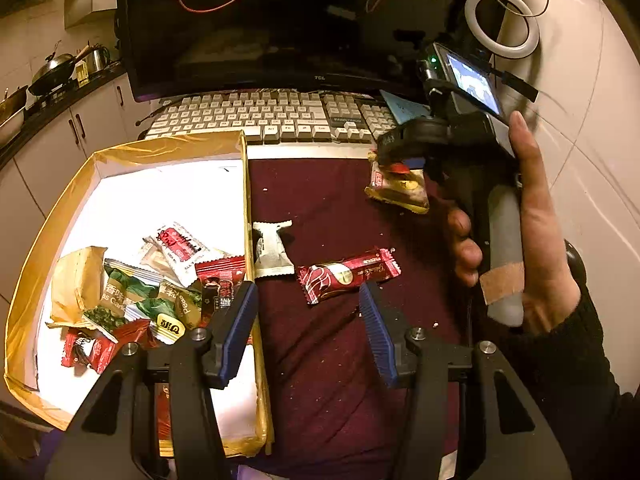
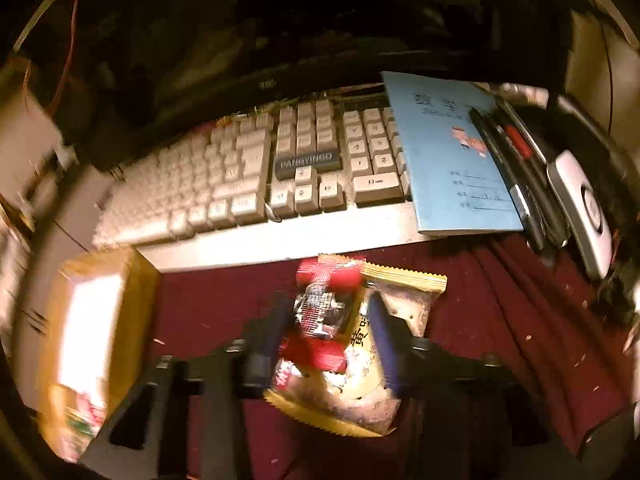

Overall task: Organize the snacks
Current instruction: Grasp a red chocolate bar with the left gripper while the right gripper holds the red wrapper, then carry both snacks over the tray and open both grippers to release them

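Observation:
My left gripper (image 1: 308,300) is open and empty, low over the dark red cloth beside the box wall. A red bar wrapper (image 1: 348,276) lies just ahead of its fingers, and a white packet (image 1: 272,248) leans against the box. The yellow-rimmed cardboard box (image 1: 244,184) holds several snack packets (image 1: 168,280). My right gripper (image 2: 328,320) is shut on a yellow packet (image 2: 360,360) and a red-and-clear packet (image 2: 324,308), held above the cloth. In the left wrist view it (image 1: 396,160) hangs at the right with the yellow packet (image 1: 400,188).
A white keyboard (image 1: 272,116) lies behind the cloth under a dark monitor (image 1: 280,20). A blue notebook (image 2: 452,152), pens (image 2: 516,176) and a silver device (image 2: 580,208) lie at the right. The box (image 2: 96,320) is to the left in the right wrist view.

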Motion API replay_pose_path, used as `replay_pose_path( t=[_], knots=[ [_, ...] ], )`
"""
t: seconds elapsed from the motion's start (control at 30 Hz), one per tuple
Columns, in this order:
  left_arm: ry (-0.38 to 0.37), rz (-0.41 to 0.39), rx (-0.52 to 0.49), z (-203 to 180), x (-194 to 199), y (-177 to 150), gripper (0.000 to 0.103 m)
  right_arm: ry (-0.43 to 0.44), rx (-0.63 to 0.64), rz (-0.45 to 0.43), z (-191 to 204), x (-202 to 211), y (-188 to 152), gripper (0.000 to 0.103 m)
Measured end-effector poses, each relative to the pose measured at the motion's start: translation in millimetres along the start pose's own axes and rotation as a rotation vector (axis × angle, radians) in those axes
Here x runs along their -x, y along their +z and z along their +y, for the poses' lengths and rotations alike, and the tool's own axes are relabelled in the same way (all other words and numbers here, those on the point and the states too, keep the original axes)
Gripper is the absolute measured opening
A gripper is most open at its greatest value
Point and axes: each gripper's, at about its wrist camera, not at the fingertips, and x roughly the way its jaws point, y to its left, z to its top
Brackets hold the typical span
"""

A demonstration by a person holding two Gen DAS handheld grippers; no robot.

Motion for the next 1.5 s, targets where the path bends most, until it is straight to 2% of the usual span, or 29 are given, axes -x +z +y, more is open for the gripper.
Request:
replay_pose_path(
  t=[0.03, 0.07, 0.17, 0.3, 0.37, 0.5, 0.57, 0.67, 0.77, 0.93, 1.0, 1.03, 1.07, 1.13, 1.17, 1.27, 1.33, 1.43, 1.5],
  knots=[
    [0.003, 0.002, -0.008, -1, 0, 1, 0.051, -0.034, 0.016, -0.008, 2, 2, -3, 0.028],
    [0.014, 0.008, -0.025, -3, -1, 1, 0.051, -0.029, 0.015, -0.012, 1, 5, -6, 0.028],
    [0.024, 0.032, -0.102, -13, -7, 6, 0.051, 0.037, -0.022, -0.028, -8, 17, -19, 0.026],
    [-0.052, 0.119, -0.189, -25, -29, 18, 0.051, 0.259, -0.092, -0.037, -31, 35, -47, 0.026],
    [-0.047, 0.154, -0.221, -30, -43, 26, 0.051, 0.314, -0.094, -0.029, -35, 39, -58, 0.026],
    [-0.03, 0.263, -0.314, -45, -75, 36, 0.051, 0.369, -0.093, -0.071, -41, 52, -70, 0.026],
    [-0.01, 0.299, -0.356, -50, -88, 37, 0.051, 0.4, -0.104, -0.079, -44, 53, -73, 0.026],
    [-0.035, 0.321, -0.378, -48, -92, 33, 0.049, 0.424, -0.107, -0.072, -44, 52, -74, 0.026],
    [-0.086, 0.363, -0.338, -41, -89, 32, 0.034, 0.432, -0.093, -0.07, -41, 51, -78, 0.026],
    [-0.071, 0.355, -0.26, -45, -97, 36, 0.034, 0.438, -0.074, -0.091, -38, 54, -80, 0.026],
    [-0.059, 0.332, -0.241, -47, -99, 38, 0.034, 0.44, -0.076, -0.091, -39, 54, -80, 0.026],
    [-0.047, 0.315, -0.244, -50, -100, 38, 0.024, 0.442, -0.078, -0.09, -40, 54, -81, 0.026],
    [-0.038, 0.304, -0.254, -52, -99, 36, 0.021, 0.448, -0.081, -0.09, -41, 54, -80, 0.026],
    [-0.002, 0.257, -0.245, -53, -90, 32, 0.021, 0.454, -0.086, -0.089, -42, 55, -81, 0.026],
    [-0.012, 0.22, -0.227, -51, -82, 31, 0.021, 0.459, -0.083, -0.085, -42, 56, -81, 0.026],
    [-0.093, 0.133, -0.08, -26, -49, 26, 0.021, 0.5, -0.056, -0.071, -34, 59, -85, 0.026],
    [-0.125, 0.068, 0.058, 1, -23, 21, 0.021, 0.531, -0.024, -0.066, -22, 64, -90, 0.026],
    [-0.109, -0.012, 0.197, 38, 9, 10, 0.021, 0.588, 0.084, -0.069, 13, 79, -97, 0.026],
    [-0.047, -0.046, 0.283, 67, 24, 0, 0.021, 0.623, 0.149, -0.07, 35, 87, -101, 0.026]
  ],
)
